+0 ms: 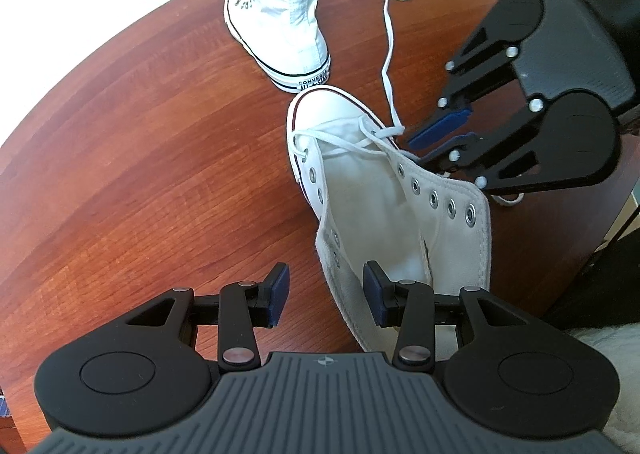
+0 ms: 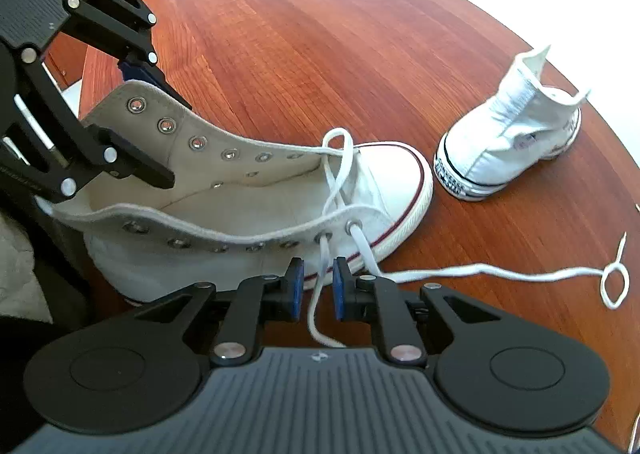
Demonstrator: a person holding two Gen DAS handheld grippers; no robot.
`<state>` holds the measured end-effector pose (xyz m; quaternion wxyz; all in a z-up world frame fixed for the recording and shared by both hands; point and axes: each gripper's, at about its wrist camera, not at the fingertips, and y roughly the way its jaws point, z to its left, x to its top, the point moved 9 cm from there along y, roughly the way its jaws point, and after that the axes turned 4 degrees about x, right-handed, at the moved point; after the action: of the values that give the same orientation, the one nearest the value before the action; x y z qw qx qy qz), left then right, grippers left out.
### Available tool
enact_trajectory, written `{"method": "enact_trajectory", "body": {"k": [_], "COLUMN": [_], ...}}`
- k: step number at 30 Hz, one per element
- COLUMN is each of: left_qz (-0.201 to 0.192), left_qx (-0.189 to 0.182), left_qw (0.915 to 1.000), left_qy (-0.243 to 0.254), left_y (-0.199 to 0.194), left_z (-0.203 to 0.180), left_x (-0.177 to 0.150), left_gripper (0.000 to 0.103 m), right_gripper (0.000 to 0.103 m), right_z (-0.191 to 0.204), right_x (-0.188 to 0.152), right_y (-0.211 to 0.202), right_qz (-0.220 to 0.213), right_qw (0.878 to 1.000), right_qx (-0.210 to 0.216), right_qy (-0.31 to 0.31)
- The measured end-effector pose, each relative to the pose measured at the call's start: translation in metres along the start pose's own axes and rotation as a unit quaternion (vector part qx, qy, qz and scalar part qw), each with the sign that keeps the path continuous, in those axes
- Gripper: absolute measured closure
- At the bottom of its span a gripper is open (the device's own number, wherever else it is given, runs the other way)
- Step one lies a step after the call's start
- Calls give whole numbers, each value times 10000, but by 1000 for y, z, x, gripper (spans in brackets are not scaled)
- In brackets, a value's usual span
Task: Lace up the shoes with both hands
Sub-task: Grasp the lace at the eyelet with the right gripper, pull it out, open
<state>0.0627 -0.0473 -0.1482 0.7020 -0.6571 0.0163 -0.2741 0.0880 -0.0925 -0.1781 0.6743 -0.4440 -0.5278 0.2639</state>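
A white high-top shoe (image 2: 248,210) lay on its side on a round wooden table (image 2: 340,34). The left gripper (image 1: 326,294) clasped the shoe's heel collar between its pads. The right gripper (image 2: 318,286) sat beside the lowest eyelets, its jaws narrowed around a white lace (image 2: 320,294) without visibly pinching it. A second white shoe (image 2: 516,142) stood just beyond the toe.
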Motion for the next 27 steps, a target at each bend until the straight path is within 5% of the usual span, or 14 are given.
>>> {"method": "enact_trajectory", "body": {"k": [2,27], "left_qz": [26,63], "left_qx": [-8,-46], "left_qw": [10000,9999], "left_qy": [13,-73], "left_y": [1,5], "left_z": [0,5], "left_x": [-1,-6], "left_gripper": [60,59], "right_gripper": [101,100], "right_z": [1,-2], "right_x": [1,-39], "right_y": [2,-19], "right_qz": [40,297], "right_qw": [10000,9984], "right_qx": [3,-259], "right_qy": [-63,413]}}
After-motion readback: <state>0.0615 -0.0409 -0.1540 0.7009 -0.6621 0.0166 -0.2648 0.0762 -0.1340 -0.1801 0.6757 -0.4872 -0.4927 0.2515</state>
